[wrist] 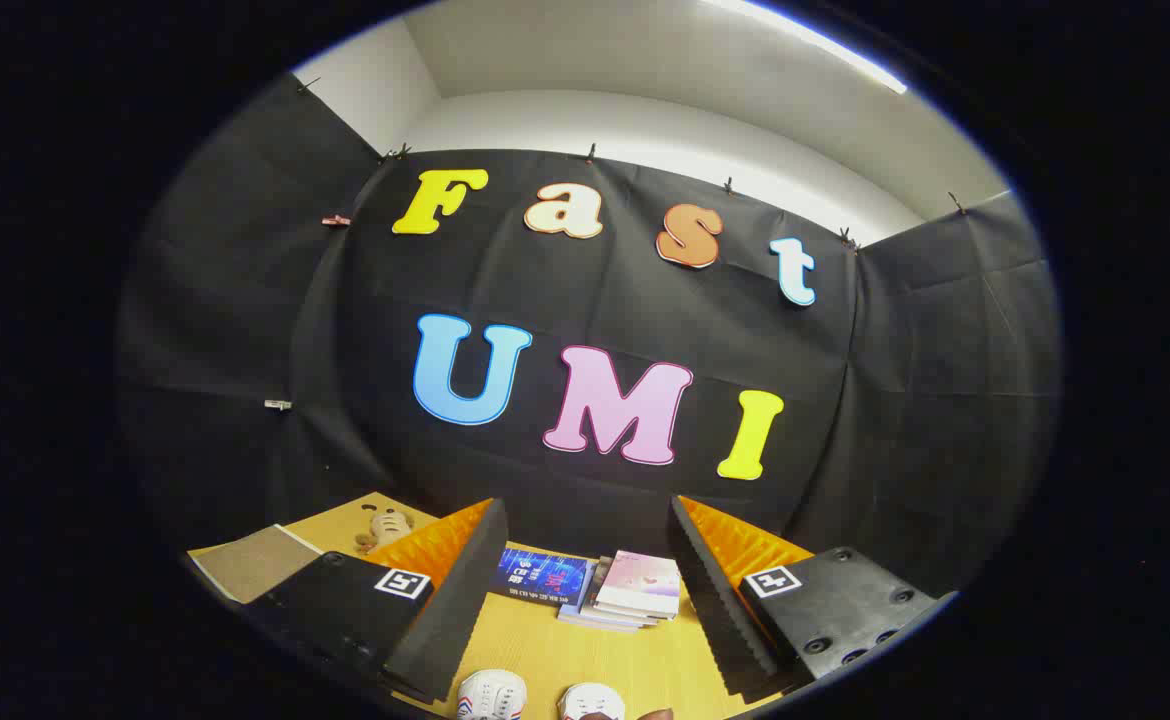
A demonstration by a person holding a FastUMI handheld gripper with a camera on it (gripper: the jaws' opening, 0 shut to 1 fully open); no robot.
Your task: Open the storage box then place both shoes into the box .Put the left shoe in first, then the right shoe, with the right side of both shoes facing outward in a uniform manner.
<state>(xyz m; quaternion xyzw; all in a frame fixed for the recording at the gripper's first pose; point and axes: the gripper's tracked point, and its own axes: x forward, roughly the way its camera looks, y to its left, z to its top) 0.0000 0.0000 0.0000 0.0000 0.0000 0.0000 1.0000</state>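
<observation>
My gripper [585,560] is held high above the wooden table [535,650], its two fingers spread wide with nothing between them. Low down between the fingers I see the toes of two white shoes: one [491,695] with coloured stripes nearer the left finger, the other [591,702] beside it to the right. Both are partly cut off. No storage box can be made out.
A stack of books [635,590] and a dark blue box or book [542,577] lie on the table beyond the shoes. A small plush toy [385,528] and a grey board [250,562] lie beyond the left finger. Black cloth walls close the booth behind and on both sides.
</observation>
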